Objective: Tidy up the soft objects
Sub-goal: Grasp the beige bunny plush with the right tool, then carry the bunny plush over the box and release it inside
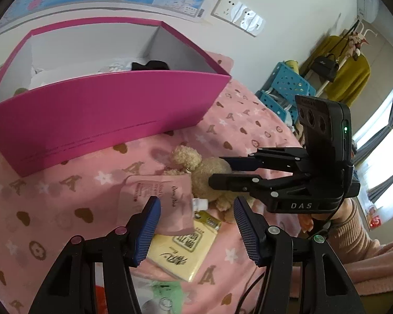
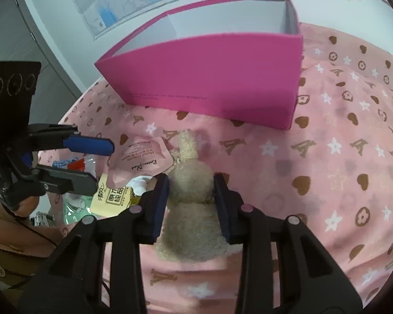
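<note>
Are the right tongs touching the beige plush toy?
Touching. The right wrist view shows both pads of the right tongs pressed against the sides of the plush toy, no gap visible.

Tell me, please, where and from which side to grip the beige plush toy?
Grip the plush toy across its narrow waist, coming from its body end, as the right gripper does. It lies flat, ears toward the pink box, so both sides are free.

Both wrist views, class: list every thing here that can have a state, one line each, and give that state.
Magenta cardboard box: open-topped, upright on the pink patterned blanket, clothes inside.
Beige plush rabbit toy: lying on the blanket, squeezed.
Right gripper: shut on the rabbit.
Left gripper: open, empty.
Pink hand-cream pouch: lying flat, white cap on.
Yellow tissue pack: flat, partly under the pouch.
</note>
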`<state>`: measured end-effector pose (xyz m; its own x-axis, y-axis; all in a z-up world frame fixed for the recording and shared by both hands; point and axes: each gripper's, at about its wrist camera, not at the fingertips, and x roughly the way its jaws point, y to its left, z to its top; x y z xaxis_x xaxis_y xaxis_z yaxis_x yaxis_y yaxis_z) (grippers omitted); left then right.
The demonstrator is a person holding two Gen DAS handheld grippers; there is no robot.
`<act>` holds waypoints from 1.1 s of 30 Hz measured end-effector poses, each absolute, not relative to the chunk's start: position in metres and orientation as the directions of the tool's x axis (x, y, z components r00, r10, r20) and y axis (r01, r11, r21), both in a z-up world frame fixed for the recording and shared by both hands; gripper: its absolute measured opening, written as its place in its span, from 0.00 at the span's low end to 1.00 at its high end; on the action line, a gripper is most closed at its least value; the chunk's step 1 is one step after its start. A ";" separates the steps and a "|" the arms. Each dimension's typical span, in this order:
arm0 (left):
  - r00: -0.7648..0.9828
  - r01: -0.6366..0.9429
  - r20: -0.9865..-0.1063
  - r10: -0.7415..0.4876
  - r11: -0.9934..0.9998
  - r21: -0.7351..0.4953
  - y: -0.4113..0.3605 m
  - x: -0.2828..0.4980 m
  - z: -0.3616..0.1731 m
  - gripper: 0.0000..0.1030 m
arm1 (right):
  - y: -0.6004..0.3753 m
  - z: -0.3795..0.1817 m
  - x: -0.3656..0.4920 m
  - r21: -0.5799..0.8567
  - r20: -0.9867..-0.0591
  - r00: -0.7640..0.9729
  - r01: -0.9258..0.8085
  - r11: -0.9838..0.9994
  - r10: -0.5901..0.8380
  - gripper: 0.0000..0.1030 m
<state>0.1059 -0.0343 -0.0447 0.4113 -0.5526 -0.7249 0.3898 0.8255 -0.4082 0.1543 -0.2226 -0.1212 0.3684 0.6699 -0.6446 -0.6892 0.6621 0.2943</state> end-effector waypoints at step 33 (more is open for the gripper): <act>0.566 0.403 -0.630 -0.533 0.845 -0.353 -0.025 0.175 0.036 0.51 | -0.188 -0.004 0.216 0.336 -0.379 0.455 -0.744 0.578 0.806 0.34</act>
